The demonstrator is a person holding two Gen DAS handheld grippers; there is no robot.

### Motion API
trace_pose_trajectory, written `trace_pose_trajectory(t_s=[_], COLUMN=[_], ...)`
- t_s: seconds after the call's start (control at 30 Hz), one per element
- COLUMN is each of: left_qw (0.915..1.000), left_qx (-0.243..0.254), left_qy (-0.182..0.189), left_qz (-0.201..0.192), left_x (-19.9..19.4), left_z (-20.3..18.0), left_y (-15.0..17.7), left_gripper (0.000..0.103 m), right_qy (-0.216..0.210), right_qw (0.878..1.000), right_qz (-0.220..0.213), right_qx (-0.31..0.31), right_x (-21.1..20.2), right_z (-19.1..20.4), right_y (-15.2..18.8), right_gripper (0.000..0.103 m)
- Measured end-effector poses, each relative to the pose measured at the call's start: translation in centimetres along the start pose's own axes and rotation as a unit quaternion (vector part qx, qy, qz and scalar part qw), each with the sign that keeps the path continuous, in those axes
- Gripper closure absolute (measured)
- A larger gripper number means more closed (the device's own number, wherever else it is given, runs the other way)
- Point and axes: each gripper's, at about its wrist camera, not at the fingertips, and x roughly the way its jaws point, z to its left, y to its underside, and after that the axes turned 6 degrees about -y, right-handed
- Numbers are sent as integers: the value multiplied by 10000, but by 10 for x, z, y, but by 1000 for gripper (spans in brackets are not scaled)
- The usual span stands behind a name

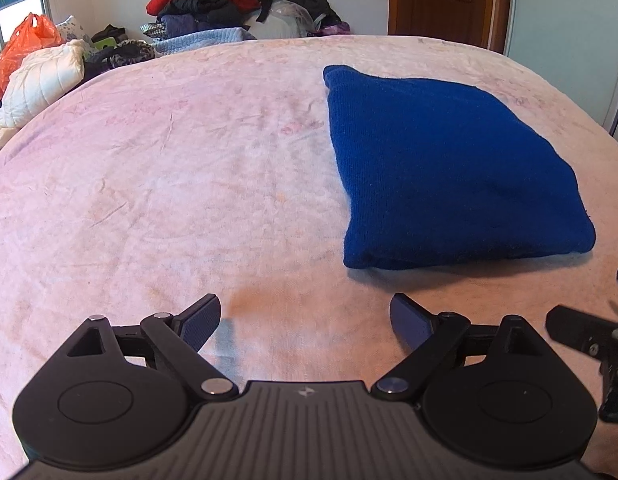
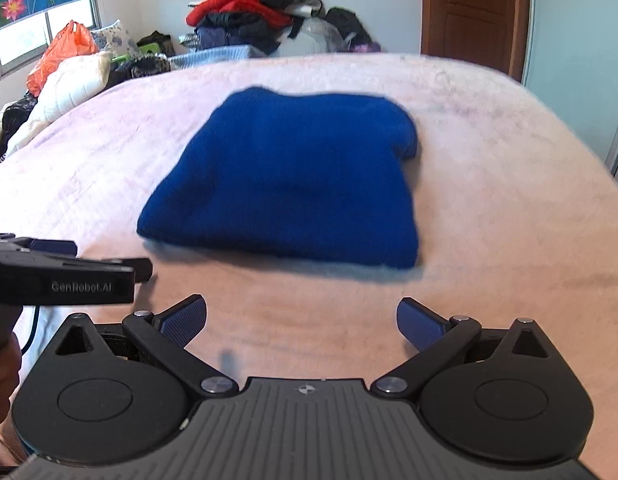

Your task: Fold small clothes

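A: Blue knit, folded into a neat square, and there it lies on the pink bed [image 1: 189,160] — that's the sweater [image 1: 441,168], sitting at about two o'clock from the left claw [image 1: 305,322].

B: And from the right claw [image 2: 301,326] it's dead ahead, twelve o'clock, a bit blurred in that view. Flat on the cover, nobody touching it.

A: Left claw's fingers [image 1: 201,320] stand wide apart, nothing between them but bedspread.

B: Same on the right, spread wide and empty, well short of the sweater's near edge.

A: Look at nine o'clock in the right view: the left claw pokes in from the side, close beside its partner.

B: Back at the far edge, around eleven o'clock, a heap of clothes [image 2: 249,20], red on top of dark, with an orange bag [image 2: 61,56] and a white quilt [image 2: 69,88] further left.

A: Wooden door [image 2: 473,8] up at one o'clock.
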Motion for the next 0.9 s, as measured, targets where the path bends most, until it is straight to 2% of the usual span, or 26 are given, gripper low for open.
trace_pose_trajectory(t_s=[0.9], left_qw=[10000], left_qx=[-55], left_qy=[-8], left_qz=[72], left_x=[-1], left_z=[2], left_y=[0], left_gripper=[10], right_qy=[-53], right_qw=[10000], right_qz=[34], right_qx=[61], right_x=[-1], right_z=[2], right_y=[1], right_gripper=[1])
